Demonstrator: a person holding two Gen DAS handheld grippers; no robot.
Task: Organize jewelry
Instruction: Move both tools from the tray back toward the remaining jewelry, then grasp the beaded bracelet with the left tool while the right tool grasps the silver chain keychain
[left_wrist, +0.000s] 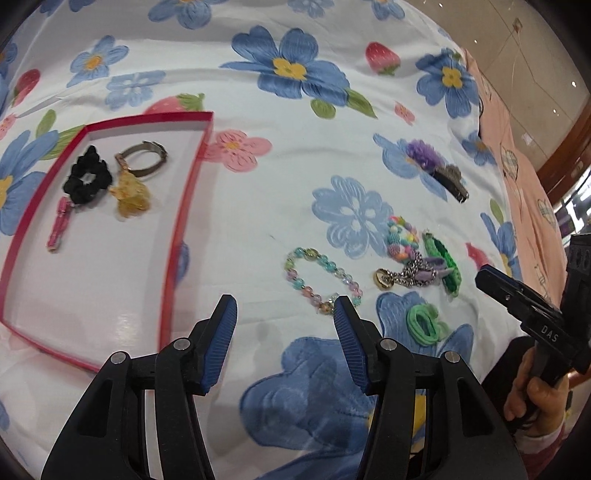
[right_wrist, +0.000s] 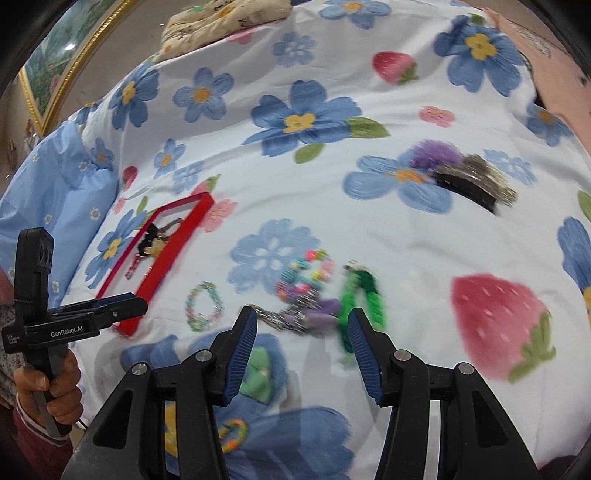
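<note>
Jaws of both grippers (left_wrist: 284, 306) (right_wrist: 301, 319) stand apart, holding nothing.

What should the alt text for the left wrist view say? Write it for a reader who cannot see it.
The left gripper hangs open and empty over a flowered bedsheet. A red tray at left holds a black scrunchie, a ring-shaped band, a yellow piece and a pink clip. At right lie a pastel bead bracelet, a chain and green hair ties.

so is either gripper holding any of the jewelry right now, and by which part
Nothing is held. The left gripper and the right gripper both have open jaws with only the flowered bedspread between them, above the loose pieces.
</note>
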